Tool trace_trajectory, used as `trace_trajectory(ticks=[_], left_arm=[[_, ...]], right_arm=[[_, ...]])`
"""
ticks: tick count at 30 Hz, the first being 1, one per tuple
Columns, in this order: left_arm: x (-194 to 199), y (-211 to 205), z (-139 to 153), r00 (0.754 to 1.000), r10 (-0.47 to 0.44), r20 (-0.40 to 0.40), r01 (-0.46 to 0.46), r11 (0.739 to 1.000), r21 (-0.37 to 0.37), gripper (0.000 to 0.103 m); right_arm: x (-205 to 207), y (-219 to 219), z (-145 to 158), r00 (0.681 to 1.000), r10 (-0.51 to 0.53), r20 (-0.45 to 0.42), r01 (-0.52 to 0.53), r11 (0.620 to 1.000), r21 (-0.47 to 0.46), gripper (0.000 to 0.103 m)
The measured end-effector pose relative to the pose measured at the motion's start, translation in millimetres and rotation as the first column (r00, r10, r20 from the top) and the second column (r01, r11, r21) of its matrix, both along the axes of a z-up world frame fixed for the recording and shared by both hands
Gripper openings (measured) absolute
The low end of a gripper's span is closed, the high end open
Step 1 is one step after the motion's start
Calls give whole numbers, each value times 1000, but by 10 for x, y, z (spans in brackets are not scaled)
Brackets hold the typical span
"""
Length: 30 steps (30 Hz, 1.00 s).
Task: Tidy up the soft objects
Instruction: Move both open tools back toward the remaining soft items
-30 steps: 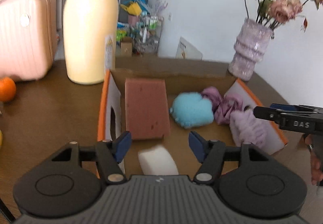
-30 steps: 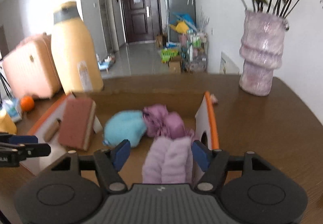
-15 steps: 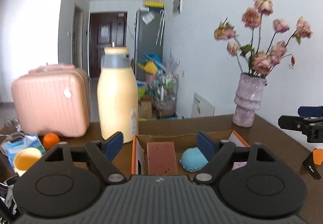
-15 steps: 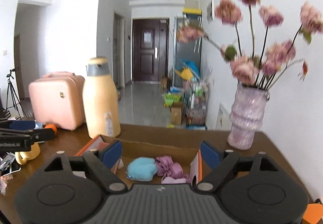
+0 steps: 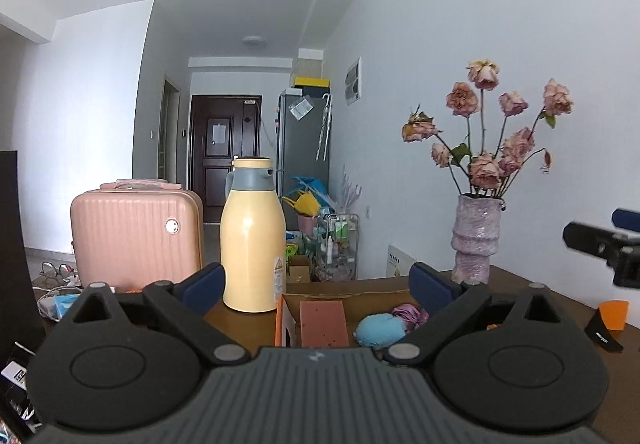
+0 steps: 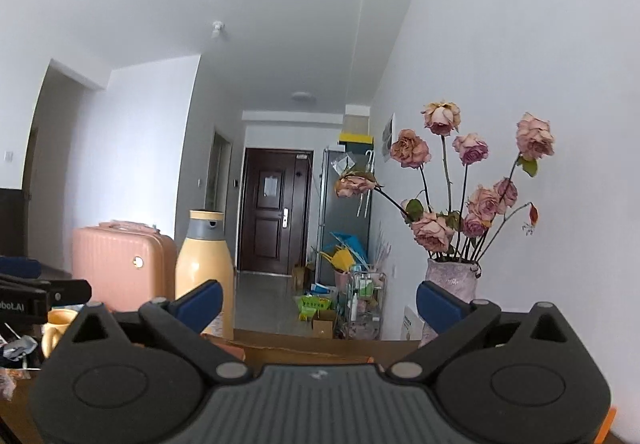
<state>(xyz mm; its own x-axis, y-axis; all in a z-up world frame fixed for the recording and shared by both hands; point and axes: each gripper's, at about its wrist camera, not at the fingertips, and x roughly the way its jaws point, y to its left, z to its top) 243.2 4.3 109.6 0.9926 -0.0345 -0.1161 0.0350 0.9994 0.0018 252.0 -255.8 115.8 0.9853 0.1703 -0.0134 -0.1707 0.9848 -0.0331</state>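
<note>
Left hand-held gripper [image 5: 316, 284] opening, empty | blue plush [image 5: 380, 330] round, in box [image 5: 286, 318]

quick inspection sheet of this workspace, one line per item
surface: brown wooden table.
job's things: cardboard box holds a reddish-brown sponge, a blue plush and a purple fabric piece.
clutter: yellow thermos, pink suitcase, vase of dried roses, yellow mug.
grippers: left gripper and right gripper both opening, nothing between the jaws.
cables: nothing seen.
surroundings: white walls, hallway with a dark door, grey fridge.
</note>
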Motion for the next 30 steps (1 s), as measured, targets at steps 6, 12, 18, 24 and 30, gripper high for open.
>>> trace_trajectory(ticks=[6, 12, 18, 24, 30], left_arm=[[-262, 12, -74, 1000, -18, 7, 18, 1000, -7, 103], [-552, 23, -316, 1000, -16, -15, 16, 1000, 7, 103], [-1007, 146, -608, 999, 22, -34, -23, 1000, -9, 103], [-1430, 260, -858, 998, 49, -47, -48, 999, 17, 103], [-1579, 331, -989, 993, 56, -104, -52, 998, 42, 103]], right_arm=[[-271, 10, -164, 1000, -2, -18, 2, 1000, 6, 103], [-595, -41, -373, 998, 15, -65, -11, 998, 55, 103], [-1060, -59, -648, 994, 13, -110, -8, 999, 53, 103], [-1464, -35, -981, 986, -7, -168, 14, 999, 39, 103], [-1728, 41, -1192, 975, 19, -223, -18, 1000, 9, 103]])
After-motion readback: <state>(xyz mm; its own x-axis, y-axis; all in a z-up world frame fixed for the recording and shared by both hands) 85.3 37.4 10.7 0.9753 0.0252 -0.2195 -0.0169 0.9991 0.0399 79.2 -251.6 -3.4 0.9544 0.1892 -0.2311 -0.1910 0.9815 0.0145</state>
